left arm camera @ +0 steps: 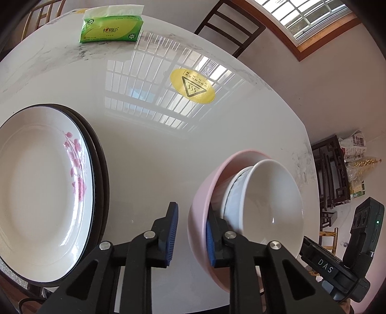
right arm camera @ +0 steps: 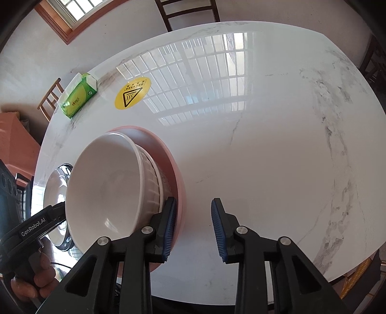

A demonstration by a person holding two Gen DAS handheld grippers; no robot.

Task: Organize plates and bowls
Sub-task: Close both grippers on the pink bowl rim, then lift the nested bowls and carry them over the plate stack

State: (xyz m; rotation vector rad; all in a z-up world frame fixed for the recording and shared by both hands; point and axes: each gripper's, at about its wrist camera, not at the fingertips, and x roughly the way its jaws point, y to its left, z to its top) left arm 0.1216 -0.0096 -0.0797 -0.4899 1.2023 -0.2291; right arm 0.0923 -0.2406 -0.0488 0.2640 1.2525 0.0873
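The left tongs (left arm camera: pixel 191 238) stand narrowly apart astride the near wall of a pink bowl (left arm camera: pixel 200 193), the outer pad not touching it. The right tongs (right arm camera: pixel 194 231) straddle its opposite rim, also unclamped. White bowls (left arm camera: pixel 272 198) nest inside it. To the left lies a stack of plates (left arm camera: pixel 36 181), cut off by the frame, flowered one on top. The glossy white marble table (left arm camera: pixel 144 149) reflects a barred window (left arm camera: pixel 306 17). At the far side lie a green tissue pack (left arm camera: pixel 111 29) and a yellow sticker (left arm camera: pixel 192 85). How many bowls are nested cannot be told.
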